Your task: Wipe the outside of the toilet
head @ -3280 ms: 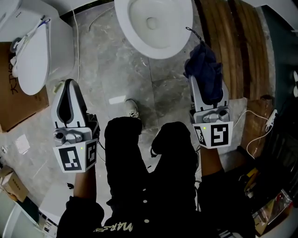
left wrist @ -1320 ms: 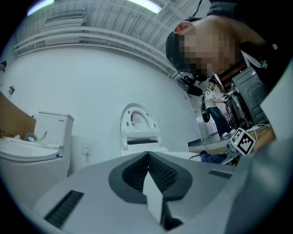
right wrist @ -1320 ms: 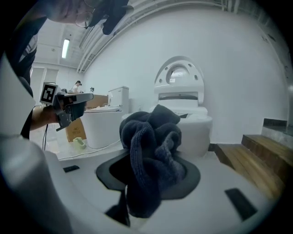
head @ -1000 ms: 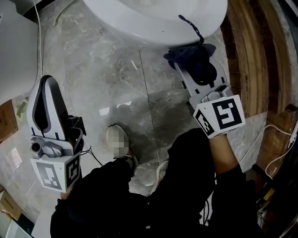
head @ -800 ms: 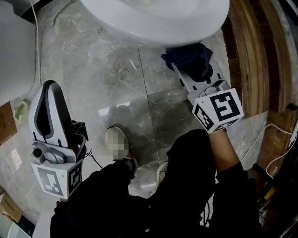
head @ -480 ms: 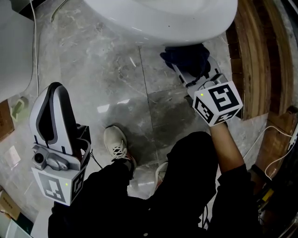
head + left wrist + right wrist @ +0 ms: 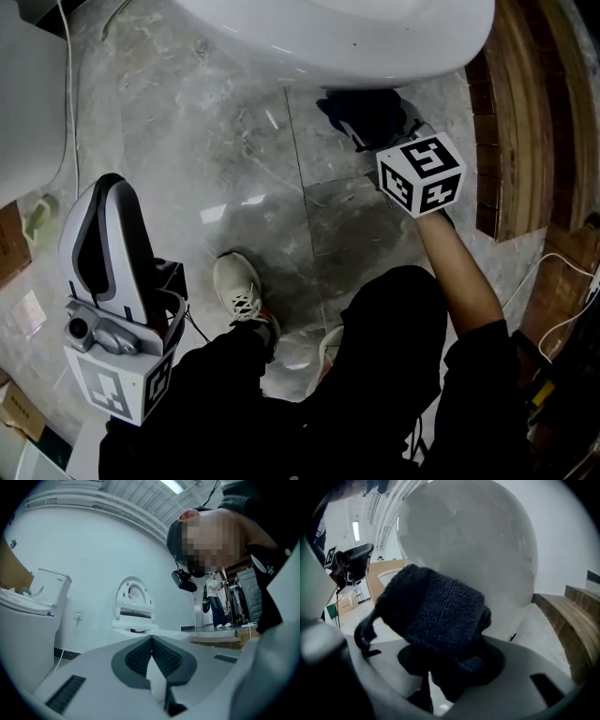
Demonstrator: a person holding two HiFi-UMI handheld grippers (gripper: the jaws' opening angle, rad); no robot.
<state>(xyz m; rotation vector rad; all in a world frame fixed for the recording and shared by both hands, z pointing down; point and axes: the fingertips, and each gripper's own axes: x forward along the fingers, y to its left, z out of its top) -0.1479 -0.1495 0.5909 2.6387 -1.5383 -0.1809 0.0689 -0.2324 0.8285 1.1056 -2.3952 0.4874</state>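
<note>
The white toilet bowl (image 7: 356, 37) fills the top of the head view, and its rounded outer wall (image 7: 478, 555) looms close in the right gripper view. My right gripper (image 7: 370, 127) reaches under the bowl's rim, shut on a dark blue cloth (image 7: 361, 114). The cloth (image 7: 436, 611) bunches over the jaws, right against the bowl's wall. My left gripper (image 7: 105, 220) hangs low at the left over the floor, away from the toilet. Its jaws (image 7: 151, 656) are shut with nothing between them.
Grey marble floor tiles (image 7: 234, 141) lie below. A second white toilet (image 7: 28, 103) stands at the left edge, with a thin cable (image 7: 67, 103) beside it. A wooden step (image 7: 520, 112) runs along the right. The person's shoes (image 7: 239, 291) and dark trousers take up the lower middle.
My right gripper has pushed the cloth forward and up, under the bowl's rim and against its outer wall. The view has moved closer to the toilet. The left gripper has stayed low.
</note>
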